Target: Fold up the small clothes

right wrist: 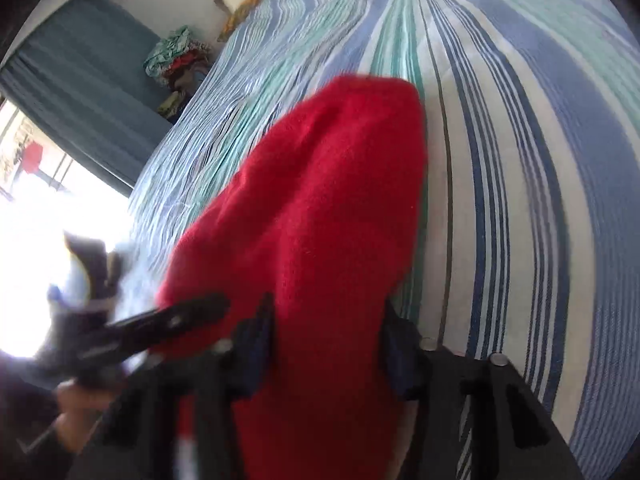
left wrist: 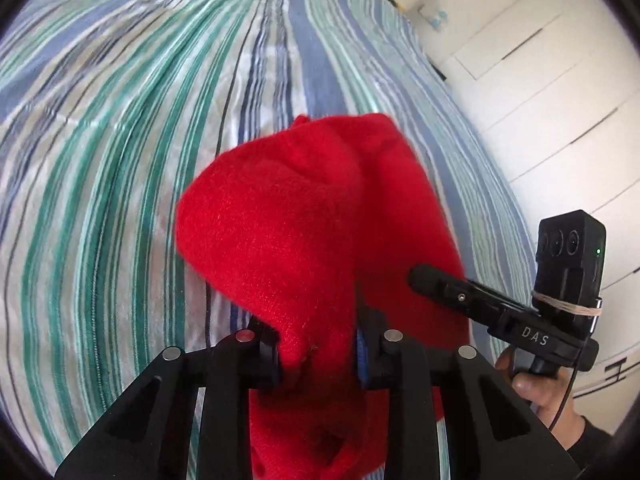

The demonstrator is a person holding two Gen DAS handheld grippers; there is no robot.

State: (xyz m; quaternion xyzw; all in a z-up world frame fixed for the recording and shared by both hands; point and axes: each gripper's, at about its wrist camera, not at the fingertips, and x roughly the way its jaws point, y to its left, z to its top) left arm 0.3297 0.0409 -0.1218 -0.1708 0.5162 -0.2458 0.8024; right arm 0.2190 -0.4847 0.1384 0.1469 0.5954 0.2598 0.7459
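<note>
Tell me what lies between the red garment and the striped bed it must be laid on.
Nothing visible does. The red garment hangs between both grippers' jaws, and the striped bedspread beyond it shows no other item.

Striped bed open ahead, red knit blocks ctr, wardrobe rt.

- "DAS", pale capitals on the black body of the right gripper, behind its jaws, beneath the strapped-on camera module.
- No other legible text in either view.
</note>
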